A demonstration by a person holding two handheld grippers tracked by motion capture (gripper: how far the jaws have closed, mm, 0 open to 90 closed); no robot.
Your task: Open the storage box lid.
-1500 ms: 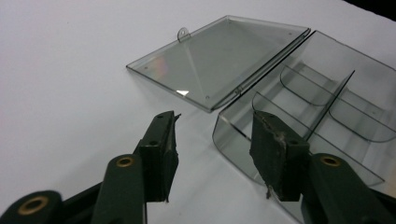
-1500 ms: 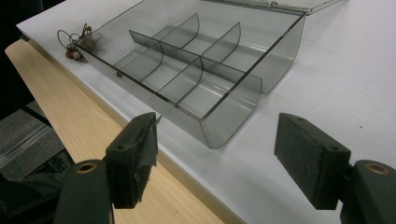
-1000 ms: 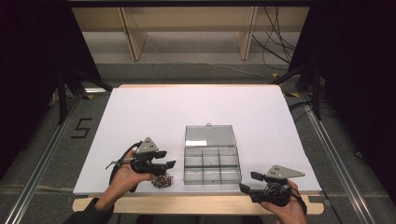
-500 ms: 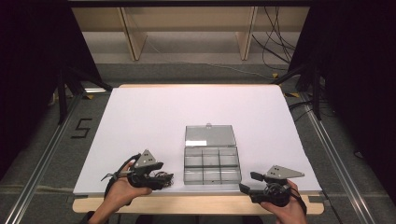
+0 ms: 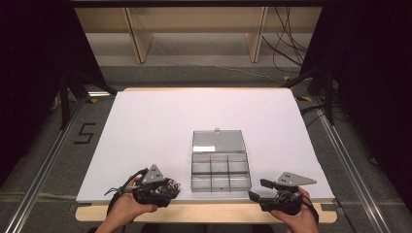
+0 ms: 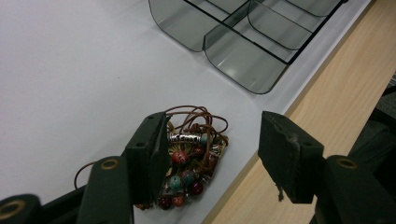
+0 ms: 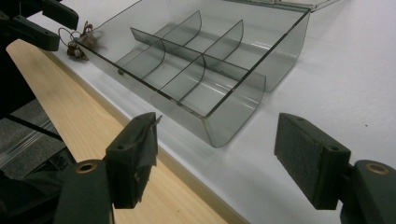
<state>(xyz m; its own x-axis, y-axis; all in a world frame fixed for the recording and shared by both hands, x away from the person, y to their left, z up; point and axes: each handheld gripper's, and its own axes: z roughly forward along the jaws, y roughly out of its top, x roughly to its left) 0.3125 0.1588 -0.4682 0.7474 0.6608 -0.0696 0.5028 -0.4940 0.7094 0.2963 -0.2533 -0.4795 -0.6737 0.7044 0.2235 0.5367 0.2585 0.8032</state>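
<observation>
Clear compartment box (image 5: 219, 172), lid open, compartments empty (six visible), on white sheet (image 5: 160, 126) over wooden table (image 5: 204, 212). Beaded cord bracelet (image 6: 189, 156) lies near sheet's front edge, between left gripper (image 6: 210, 154) jaws, spread, touching one pad. Right gripper (image 7: 229, 154) wide, empty.

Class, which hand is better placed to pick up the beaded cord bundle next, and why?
Left. The left claw stands open right over the beaded cord bundle; the right claw sits beyond the organizer box.
</observation>
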